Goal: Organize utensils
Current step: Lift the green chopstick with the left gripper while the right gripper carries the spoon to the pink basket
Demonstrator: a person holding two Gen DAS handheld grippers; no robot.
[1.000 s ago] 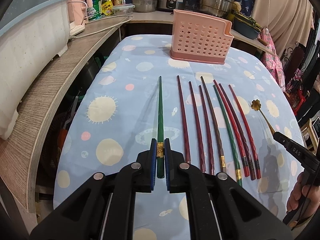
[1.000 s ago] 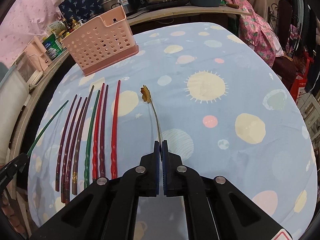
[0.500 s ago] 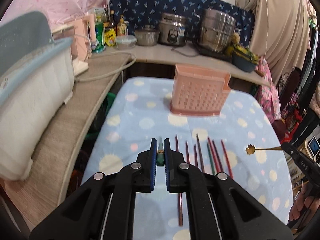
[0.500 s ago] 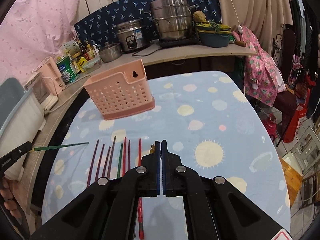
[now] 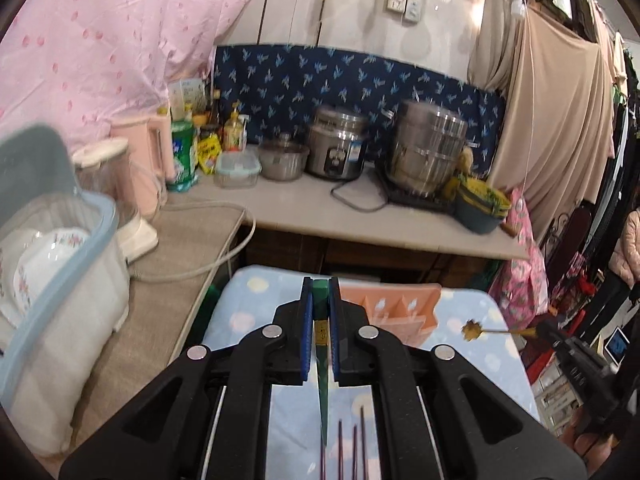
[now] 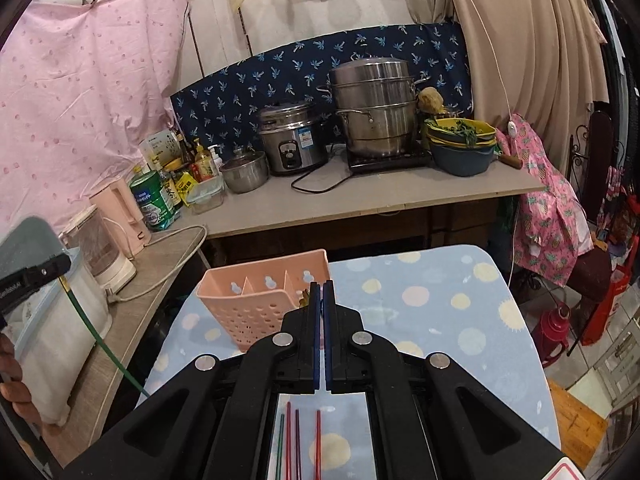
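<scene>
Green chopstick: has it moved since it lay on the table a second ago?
Yes. The green chopstick is up off the tablecloth, clamped in the left gripper, now hanging tip-down before the pink basket.

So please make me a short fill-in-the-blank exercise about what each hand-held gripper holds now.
1. The left hand-held gripper is shut on a ____ chopstick.
2. The right hand-held gripper holds a thin spoon with a ____-shaped end.
3. The pink basket stands on the ____-patterned tablecloth.

Missing words: green; flower; planet
</scene>
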